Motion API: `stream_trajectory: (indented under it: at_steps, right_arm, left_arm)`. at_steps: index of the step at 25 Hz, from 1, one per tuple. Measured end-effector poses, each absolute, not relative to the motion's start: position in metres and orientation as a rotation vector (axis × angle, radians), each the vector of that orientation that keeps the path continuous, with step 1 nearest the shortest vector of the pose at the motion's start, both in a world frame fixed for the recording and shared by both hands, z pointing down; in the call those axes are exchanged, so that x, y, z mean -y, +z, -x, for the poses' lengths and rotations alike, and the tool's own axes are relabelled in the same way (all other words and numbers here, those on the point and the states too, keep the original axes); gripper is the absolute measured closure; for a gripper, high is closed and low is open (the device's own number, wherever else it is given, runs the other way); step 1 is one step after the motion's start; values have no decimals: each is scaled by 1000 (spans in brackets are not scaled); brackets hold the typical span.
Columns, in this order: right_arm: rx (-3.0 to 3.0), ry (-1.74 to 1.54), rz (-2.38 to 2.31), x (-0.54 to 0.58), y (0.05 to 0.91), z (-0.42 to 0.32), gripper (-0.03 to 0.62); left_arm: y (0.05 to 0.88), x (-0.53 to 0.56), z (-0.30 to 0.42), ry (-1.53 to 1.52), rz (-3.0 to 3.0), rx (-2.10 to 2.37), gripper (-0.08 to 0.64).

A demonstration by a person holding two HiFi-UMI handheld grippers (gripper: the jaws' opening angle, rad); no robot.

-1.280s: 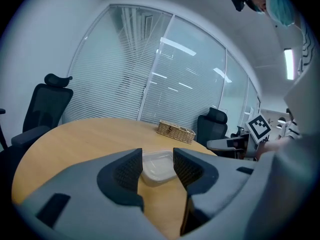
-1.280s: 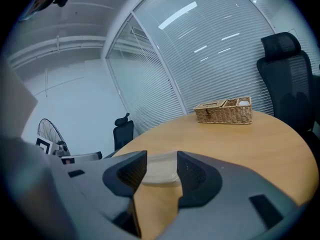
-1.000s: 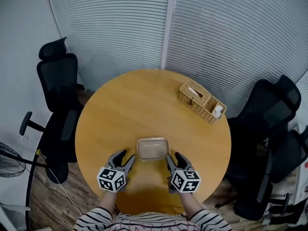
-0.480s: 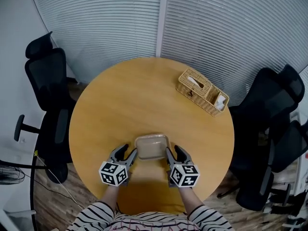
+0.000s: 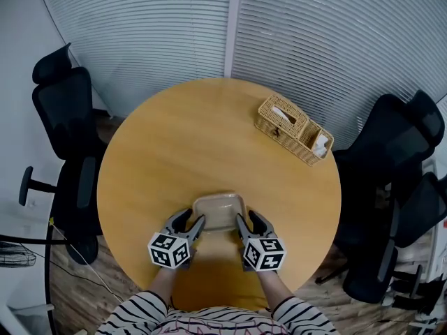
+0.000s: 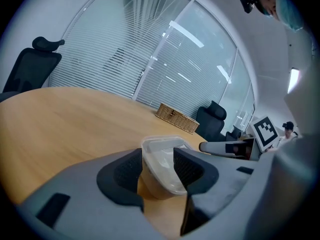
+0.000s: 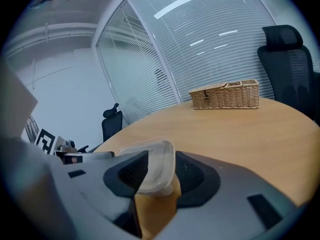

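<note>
The clear tub [image 5: 219, 210] sits at the table's [image 5: 181, 145] near edge, rim up, long axis running left to right. The left gripper [image 5: 191, 222] has its jaws narrowly apart, clamped on the tub's left end. The right gripper [image 5: 244, 222] grips the right end the same way. I cannot tell the tub's contents. Far right, a wicker basket [image 5: 293, 129] holds something white [image 5: 319, 145] in its end compartment.
</note>
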State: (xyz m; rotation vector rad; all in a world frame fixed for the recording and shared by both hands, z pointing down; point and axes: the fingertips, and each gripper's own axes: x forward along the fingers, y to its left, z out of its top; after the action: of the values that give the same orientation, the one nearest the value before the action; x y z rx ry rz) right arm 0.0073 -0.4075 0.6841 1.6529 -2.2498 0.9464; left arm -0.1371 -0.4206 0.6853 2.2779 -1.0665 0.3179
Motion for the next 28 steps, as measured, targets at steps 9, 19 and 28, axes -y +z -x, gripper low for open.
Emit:
stream_trajectory:
  at_steps: [9,19,28]
  right_arm:
    - [2256,977,-1642,407,687,-5,428]
    - [2288,1005,-1705,403,666,-10,488]
    - [2320,997,-1741,386,636,-12,538]
  left_arm:
    - [685,418,133,316,-2267,1060,385]
    - [662,414,136,224,-2268,1077,387]
    - [625,402,145,123,-2271,1137,387]
